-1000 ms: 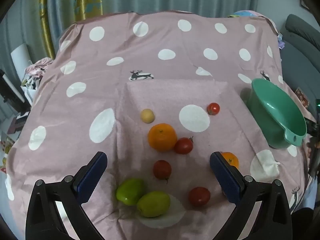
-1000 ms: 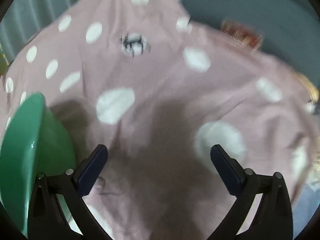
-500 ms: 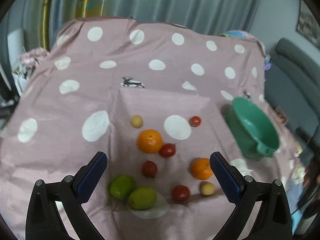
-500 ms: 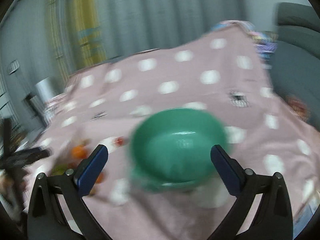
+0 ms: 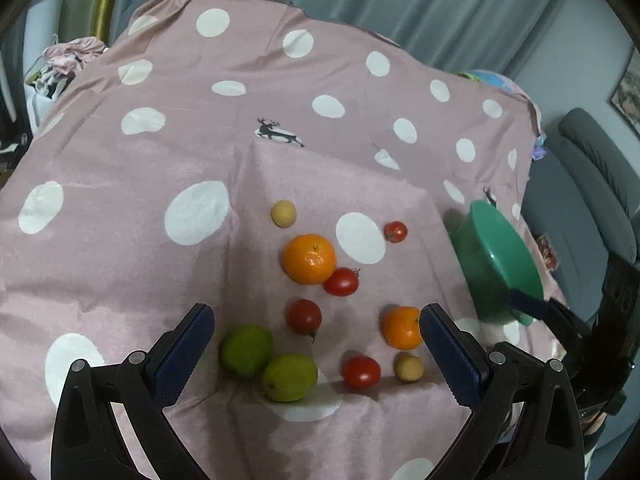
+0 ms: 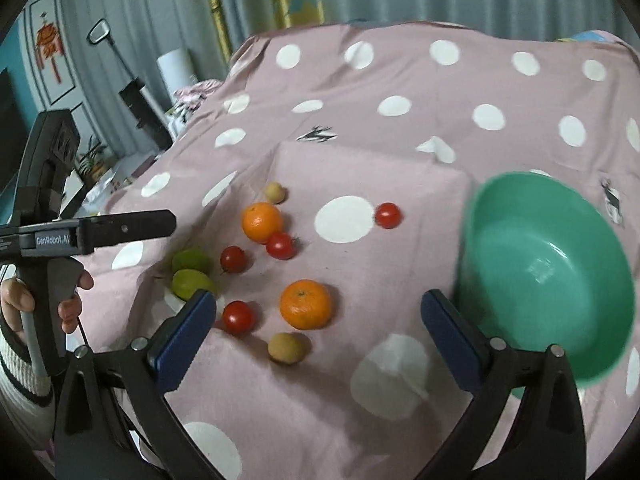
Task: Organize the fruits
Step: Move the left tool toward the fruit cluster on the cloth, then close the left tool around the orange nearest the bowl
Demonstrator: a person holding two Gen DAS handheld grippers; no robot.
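R claw (image 6: 316, 334): wide open, nothing held; hovers above the near edge of the fruit spread.
L claw (image 5: 316, 346): also wide open, empty; held above the near-left part of the spread.
Just ahead of R claw: small tan fruit (image 6: 286, 347) lies between the pads, nearest of all; near orange (image 6: 306, 304) just beyond it, a tomato (image 6: 238, 317) to its left.
Just ahead of L claw: two green fruits (image 5: 268, 358), touching each other, near-left; dark red tomato (image 5: 303, 316) beyond them.
Farther out: big orange (image 5: 309, 258) touching a tomato (image 5: 341, 281); second tan fruit (image 5: 283, 213) and a lone tomato (image 5: 395, 231) at the far side.
Bowl (image 6: 548, 276): green, empty, tilted, at the far right of the fruit; right beside R claw's right pad, well apart from L claw.
Surface: pink dotted cloth (image 5: 160, 160) over the table.
Key relation: bowl lies to the right, so R claw is judged the nearer for drop-offs; L claw nearer to the green pair.
Long axis: fruit mostly round, so approach angle is judged to matter little.
Progress: judged at the start, no fruit in bowl yet.
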